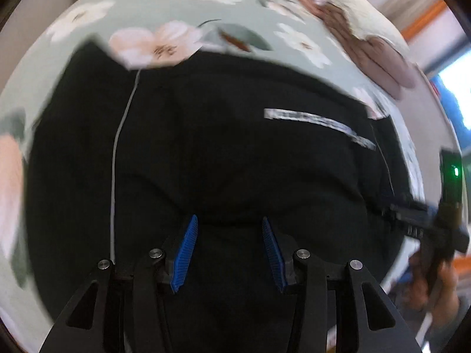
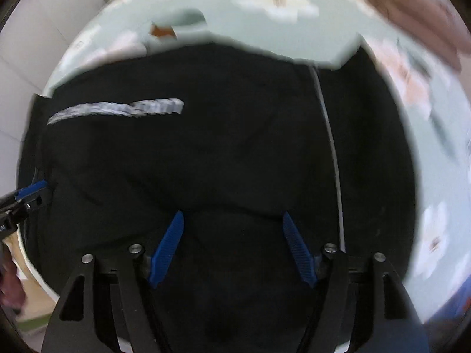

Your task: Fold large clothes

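A large black garment (image 1: 220, 153) with a white printed strip (image 1: 318, 122) and a thin white line (image 1: 117, 147) lies spread on a pale green floral sheet (image 1: 206, 8). It also fills the right wrist view (image 2: 220, 147). My left gripper (image 1: 229, 223) is open, its blue pads just above the black cloth near its close edge. My right gripper (image 2: 232, 217) is open over the same cloth. The right gripper shows at the right edge of the left wrist view (image 1: 418, 214). The left gripper's blue tip shows at the left edge of the right wrist view (image 2: 32, 189).
A folded brown and cream cloth (image 1: 368, 38) lies at the far right of the sheet, also in the right wrist view (image 2: 412, 3). A white wall (image 2: 26, 67) is to the left. Both views are motion-blurred.
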Demonstrator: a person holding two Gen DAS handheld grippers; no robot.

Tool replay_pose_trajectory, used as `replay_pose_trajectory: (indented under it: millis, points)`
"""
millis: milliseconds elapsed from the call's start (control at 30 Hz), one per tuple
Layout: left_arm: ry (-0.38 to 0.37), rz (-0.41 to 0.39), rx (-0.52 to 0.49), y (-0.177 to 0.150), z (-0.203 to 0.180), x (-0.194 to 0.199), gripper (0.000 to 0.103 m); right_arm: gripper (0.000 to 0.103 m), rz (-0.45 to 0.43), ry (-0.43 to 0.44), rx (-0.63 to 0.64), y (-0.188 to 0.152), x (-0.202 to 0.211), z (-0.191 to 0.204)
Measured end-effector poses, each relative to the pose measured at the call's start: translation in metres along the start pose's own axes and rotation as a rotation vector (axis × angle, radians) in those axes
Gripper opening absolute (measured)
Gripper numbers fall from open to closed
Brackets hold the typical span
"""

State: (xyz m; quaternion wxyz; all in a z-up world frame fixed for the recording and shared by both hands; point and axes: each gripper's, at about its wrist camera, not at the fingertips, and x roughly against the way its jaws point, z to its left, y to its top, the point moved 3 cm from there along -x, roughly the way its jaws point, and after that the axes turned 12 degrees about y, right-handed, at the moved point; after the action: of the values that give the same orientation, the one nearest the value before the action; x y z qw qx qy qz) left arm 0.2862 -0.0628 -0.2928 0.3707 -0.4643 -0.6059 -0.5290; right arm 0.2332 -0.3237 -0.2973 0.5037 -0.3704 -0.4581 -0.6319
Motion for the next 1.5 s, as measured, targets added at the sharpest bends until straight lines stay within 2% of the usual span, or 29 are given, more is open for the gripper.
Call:
replay_pose_trajectory:
  millis: [67, 133, 200, 267, 367, 500, 633, 767, 900, 967, 1067, 1133, 1167, 1267, 1500]
  points:
    - [0.022, 0.015, 0.032, 0.005, 0.000, 0.004, 0.047, 0.072, -0.010, 0.000, -0.002, 0.002, 0.001, -0.001]
    - [0.074, 0.020, 0.034, 0.010, -0.007, 0.013, 0.047, 0.072, 0.016, 0.006, -0.015, 0.006, 0.007, -0.001]
    - [0.135, -0.023, -0.003, 0.013, -0.017, 0.040, 0.047, 0.072, 0.041, 0.046, -0.049, 0.005, 0.020, -0.004]
    - [0.147, -0.068, -0.033, 0.014, -0.030, 0.073, 0.047, 0.072, 0.032, 0.118, -0.052, 0.000, 0.047, 0.001]
    - [0.158, -0.116, -0.021, 0.017, -0.047, 0.128, 0.047, 0.072, 0.007, 0.118, 0.051, -0.007, 0.095, 0.021]
    - [0.178, -0.210, 0.009, 0.017, -0.070, 0.204, 0.047, 0.072, -0.060, 0.116, 0.166, -0.009, 0.163, 0.049]
    - [0.202, -0.299, 0.026, 0.018, -0.089, 0.272, 0.047, 0.072, -0.167, 0.085, 0.232, -0.006, 0.226, 0.091]
    - [0.221, -0.376, 0.037, 0.011, -0.105, 0.333, 0.047, 0.074, -0.258, 0.070, 0.248, 0.002, 0.286, 0.124]
    - [0.264, -0.424, 0.018, 0.007, -0.123, 0.380, 0.047, 0.074, -0.306, 0.048, 0.270, -0.001, 0.329, 0.152]
    - [0.271, -0.445, 0.020, 0.005, -0.128, 0.399, 0.047, 0.074, -0.323, 0.047, 0.284, -0.004, 0.344, 0.163]
    - [0.273, -0.476, 0.043, 0.003, -0.129, 0.422, 0.050, 0.082, -0.352, 0.039, 0.307, -0.009, 0.364, 0.178]
    - [0.273, -0.496, 0.058, 0.002, -0.128, 0.434, 0.059, 0.085, -0.366, 0.021, 0.319, -0.009, 0.368, 0.183]
    - [0.273, -0.505, 0.058, 0.002, -0.128, 0.438, 0.060, 0.085, -0.369, 0.019, 0.320, -0.008, 0.371, 0.186]
    - [0.280, -0.515, 0.057, 0.003, -0.125, 0.442, 0.060, 0.085, -0.369, 0.029, 0.306, -0.006, 0.374, 0.190]
    - [0.255, -0.471, 0.089, 0.012, -0.118, 0.436, 0.060, 0.085, -0.333, -0.020, 0.252, -0.001, 0.372, 0.185]
